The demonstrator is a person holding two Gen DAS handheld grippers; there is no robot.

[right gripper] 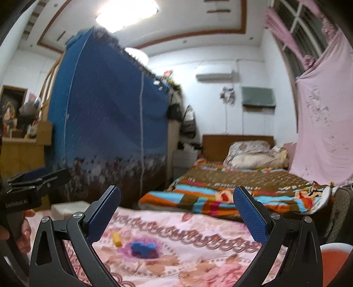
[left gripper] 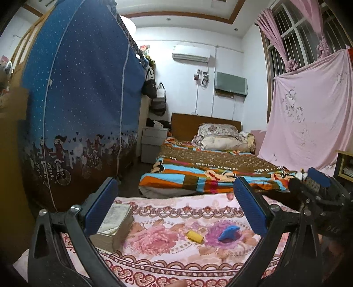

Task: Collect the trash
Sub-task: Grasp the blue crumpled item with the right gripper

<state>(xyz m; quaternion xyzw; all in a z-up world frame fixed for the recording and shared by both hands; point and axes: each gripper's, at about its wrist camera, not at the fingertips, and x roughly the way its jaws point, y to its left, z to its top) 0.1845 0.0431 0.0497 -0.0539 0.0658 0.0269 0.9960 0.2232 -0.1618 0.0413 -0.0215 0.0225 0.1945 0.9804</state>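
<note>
On the floral cloth (left gripper: 167, 249) ahead of you lie two small pieces: a yellow piece (left gripper: 195, 236) and, just beside it at its 3 o'clock, a blue piece (left gripper: 228, 234), with a thick book (left gripper: 114, 227) well apart at 9 o'clock. Your left gripper (left gripper: 176, 212) and right gripper (right gripper: 176, 217) both hang above the cloth, jaws spread wide and holding nothing. Judged from this, collection has not begun: both pieces remain to be picked up, and no bin is identifiable.

Ceiling light (right gripper: 128, 13) glare, right view blurred
</note>
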